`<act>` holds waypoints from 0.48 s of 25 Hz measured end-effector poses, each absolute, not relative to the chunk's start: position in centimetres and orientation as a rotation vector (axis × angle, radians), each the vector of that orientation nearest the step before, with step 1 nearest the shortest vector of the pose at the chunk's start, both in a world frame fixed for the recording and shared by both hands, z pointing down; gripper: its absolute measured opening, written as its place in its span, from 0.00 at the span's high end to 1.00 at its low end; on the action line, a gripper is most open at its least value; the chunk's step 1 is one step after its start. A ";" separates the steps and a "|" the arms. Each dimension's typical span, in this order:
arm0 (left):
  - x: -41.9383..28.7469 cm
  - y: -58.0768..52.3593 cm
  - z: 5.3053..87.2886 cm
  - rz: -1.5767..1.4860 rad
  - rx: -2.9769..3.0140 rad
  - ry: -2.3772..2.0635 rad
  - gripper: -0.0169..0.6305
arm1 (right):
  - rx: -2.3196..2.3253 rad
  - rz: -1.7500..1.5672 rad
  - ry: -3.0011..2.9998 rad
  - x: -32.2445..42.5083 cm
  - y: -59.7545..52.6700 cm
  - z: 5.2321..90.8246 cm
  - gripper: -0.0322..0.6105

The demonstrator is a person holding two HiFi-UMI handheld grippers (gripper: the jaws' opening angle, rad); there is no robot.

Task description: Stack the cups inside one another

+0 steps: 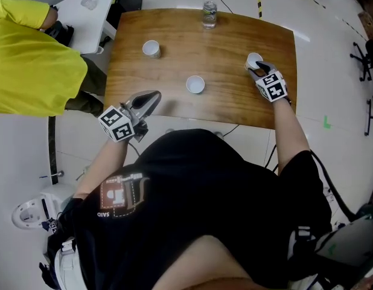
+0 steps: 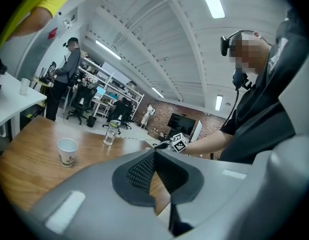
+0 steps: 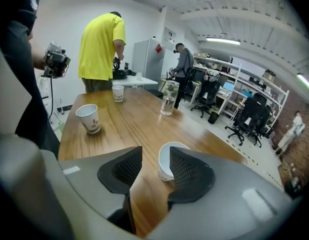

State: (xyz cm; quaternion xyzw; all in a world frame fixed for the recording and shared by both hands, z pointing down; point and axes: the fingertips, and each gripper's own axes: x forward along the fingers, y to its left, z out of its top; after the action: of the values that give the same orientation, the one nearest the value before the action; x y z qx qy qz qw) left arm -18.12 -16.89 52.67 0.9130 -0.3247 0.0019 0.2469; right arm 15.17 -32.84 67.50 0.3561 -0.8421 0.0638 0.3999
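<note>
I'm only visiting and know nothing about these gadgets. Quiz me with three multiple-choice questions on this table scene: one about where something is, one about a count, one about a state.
1. Where on the wooden table does the glass jar stand?
A. at the far edge
B. at the near edge
C. in the middle

2. How many paper cups stand on that table?
A. two
B. three
C. five

3. How do the jaws of the right gripper stand?
A. pressed together, empty
B. apart, with a cup between them
C. clamped on the jar

Answers:
1 A: the head view shows the jar at the edge farthest from the person.
2 B: three white cups stand apart from one another.
3 B: the right gripper view shows its pads apart, with the cup between them and not squeezed.
</note>
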 end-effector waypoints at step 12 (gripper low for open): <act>-21.3 -15.1 52.8 0.038 2.413 -1.009 0.97 | 0.727 0.052 -1.922 15.9 -33.3 72.8 0.90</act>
State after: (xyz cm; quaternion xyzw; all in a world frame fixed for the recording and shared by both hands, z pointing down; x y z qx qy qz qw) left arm -21.28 -15.09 52.76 0.8908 -0.3725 0.0141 0.2599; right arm 15.85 -33.34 72.81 0.3028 -0.8005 0.0217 0.5167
